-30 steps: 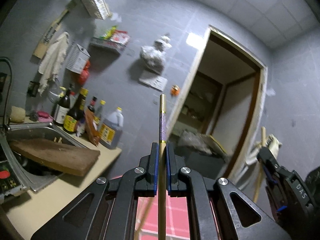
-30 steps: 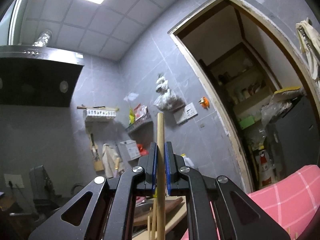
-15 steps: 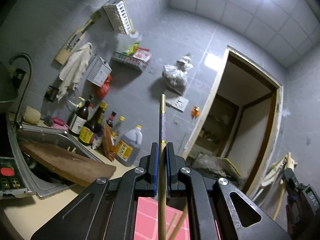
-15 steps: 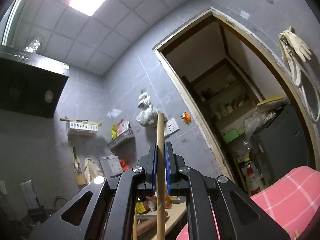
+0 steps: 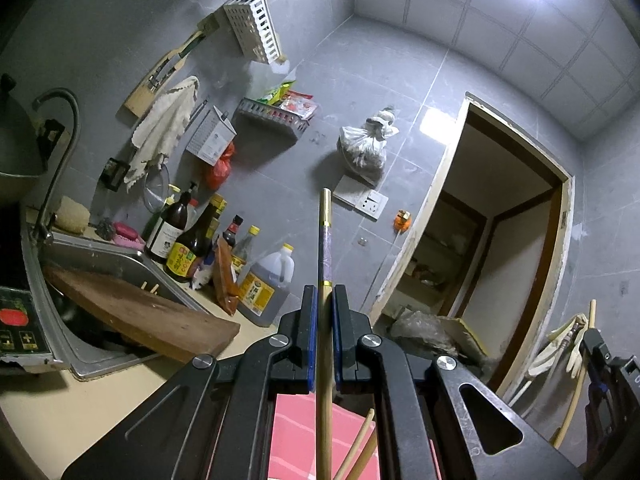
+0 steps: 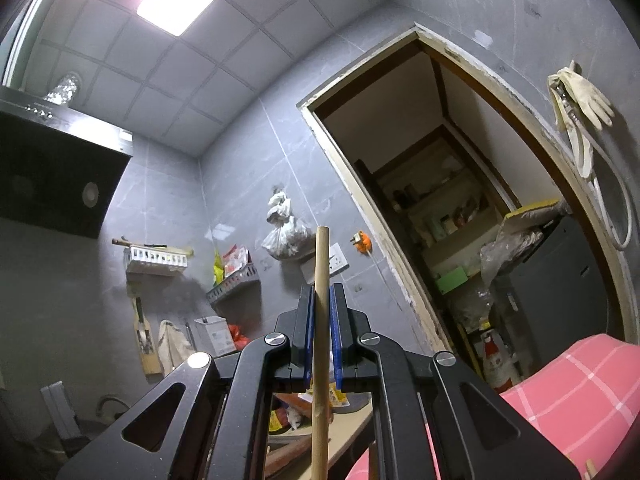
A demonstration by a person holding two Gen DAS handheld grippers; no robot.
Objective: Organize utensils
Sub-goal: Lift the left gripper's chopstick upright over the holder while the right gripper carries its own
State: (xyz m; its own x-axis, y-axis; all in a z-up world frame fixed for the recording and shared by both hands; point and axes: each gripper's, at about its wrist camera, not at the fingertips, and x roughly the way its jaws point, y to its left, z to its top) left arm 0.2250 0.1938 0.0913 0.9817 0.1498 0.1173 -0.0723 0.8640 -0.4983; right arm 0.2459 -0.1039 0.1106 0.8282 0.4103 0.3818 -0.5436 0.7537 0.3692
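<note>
My left gripper (image 5: 324, 300) is shut on a chopstick (image 5: 324, 240) with a purple band and gold tip, held upright and tilted up toward the wall. My right gripper (image 6: 321, 300) is shut on a plain wooden chopstick (image 6: 321, 264), also pointing up. The right gripper shows at the right edge of the left wrist view (image 5: 600, 364) with its stick. More chopsticks (image 5: 360, 448) lie below my left gripper over a pink checked cloth (image 5: 296, 432). A white slotted utensil holder (image 5: 252, 26) hangs high on the wall; it also shows in the right wrist view (image 6: 156, 258).
A steel sink (image 5: 104, 264) holds a wooden cutting board (image 5: 136, 312), with a tap (image 5: 56, 152) behind. Several sauce bottles (image 5: 188, 236) and an oil jug (image 5: 268, 284) stand on the beige counter (image 5: 80, 408). A doorway (image 5: 492, 240) opens at right. A range hood (image 6: 56, 176) hangs at left.
Both grippers have tilted upward, so walls, ceiling and the hanging holder sit lower in view. Each still holds its chopstick the same way.
</note>
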